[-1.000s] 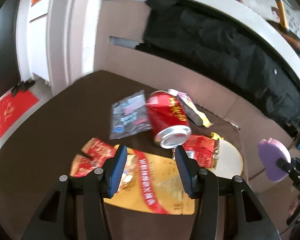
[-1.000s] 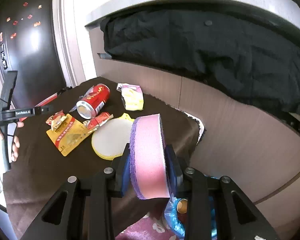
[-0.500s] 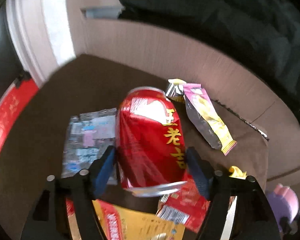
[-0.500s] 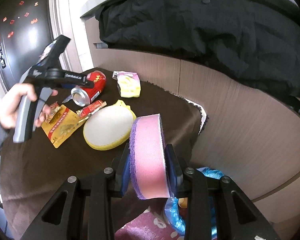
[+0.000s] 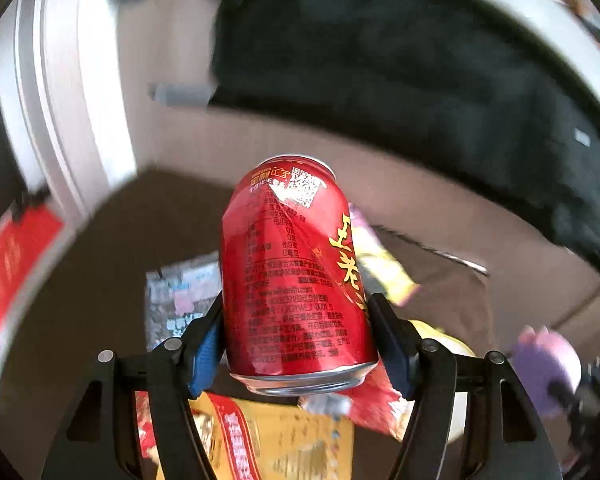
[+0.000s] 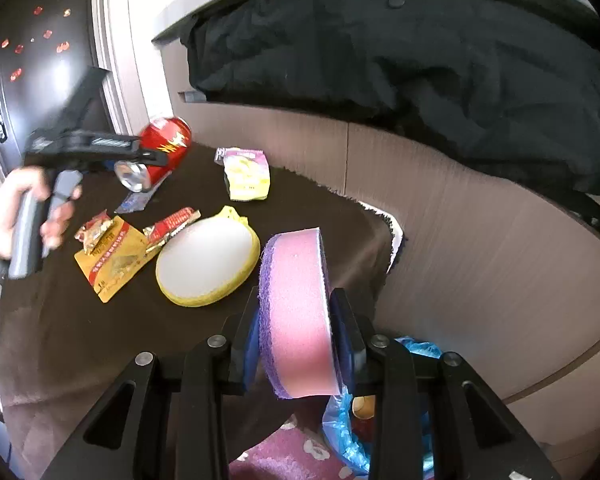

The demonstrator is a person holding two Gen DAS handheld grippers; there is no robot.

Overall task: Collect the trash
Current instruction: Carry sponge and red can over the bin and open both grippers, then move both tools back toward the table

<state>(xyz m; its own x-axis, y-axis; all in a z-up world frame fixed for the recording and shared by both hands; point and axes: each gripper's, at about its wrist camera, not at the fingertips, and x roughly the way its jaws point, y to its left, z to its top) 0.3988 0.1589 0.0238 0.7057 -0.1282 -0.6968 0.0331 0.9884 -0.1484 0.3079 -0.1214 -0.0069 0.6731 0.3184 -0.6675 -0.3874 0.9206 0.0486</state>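
Left wrist view: the left gripper (image 5: 298, 340) holds a dented red drink can (image 5: 292, 276) between its two blue-padded fingers (image 5: 206, 346). The jaws stand wide, having opened around the can in the last moment, and both pads now press on the can's sides near its silver bottom rim. The can points away from the camera, its printed label facing up, and it appears lifted clear of the dark brown tabletop (image 5: 100, 280). Beneath it lie a yellow snack packet (image 5: 284, 440), a red wrapper (image 5: 376, 404) and a bluish foil packet (image 5: 180, 292). The background is blurred.

Right wrist view: the right gripper (image 6: 296, 328) is clamped on a pink sponge with a purple scouring layer (image 6: 296, 312), which stands on edge between the pads. On the table beyond lie a round yellow-rimmed white sponge (image 6: 208, 256), a yellow snack packet, a red wrapper (image 6: 172, 224) and a pale yellow pouch (image 6: 246, 174). At the far left a person's hand (image 6: 16, 208) grips the handle of the left gripper, with the red can in its jaws above the table's far corner. Below the table's near edge, a blue bag (image 6: 348, 432) shows.
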